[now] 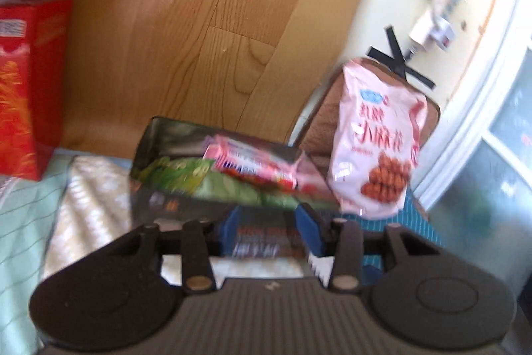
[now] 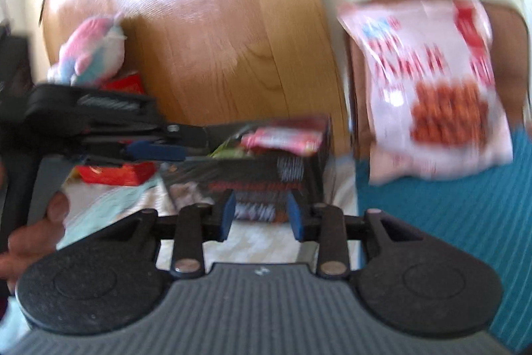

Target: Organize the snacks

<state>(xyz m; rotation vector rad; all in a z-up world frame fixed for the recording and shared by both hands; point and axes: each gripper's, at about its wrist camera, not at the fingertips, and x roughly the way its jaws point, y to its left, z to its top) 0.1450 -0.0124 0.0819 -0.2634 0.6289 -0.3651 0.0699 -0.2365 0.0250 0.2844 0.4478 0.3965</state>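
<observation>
The left gripper point(image 1: 271, 230) is standing with its blue pads point(image 1: 308, 230) spread apart, pinching nothing; the dark box point(image 1: 159, 202) is sitting just beyond them. The right gripper point(image 2: 261, 215) is likewise standing parted and empty, facing the same box point(image 2: 266, 175) from its printed side. The box is lying open on the bed cover point(image 1: 26, 205), holding a green packet point(image 1: 186, 175) and a pink-red packet point(image 1: 252, 165). A pink snack bag point(image 1: 375, 138) is leaning upright to the right of the box, against a brown cushion point(image 1: 329, 115). A red carton point(image 1: 30, 88) is standing at left, before the wooden headboard point(image 1: 199, 5).
</observation>
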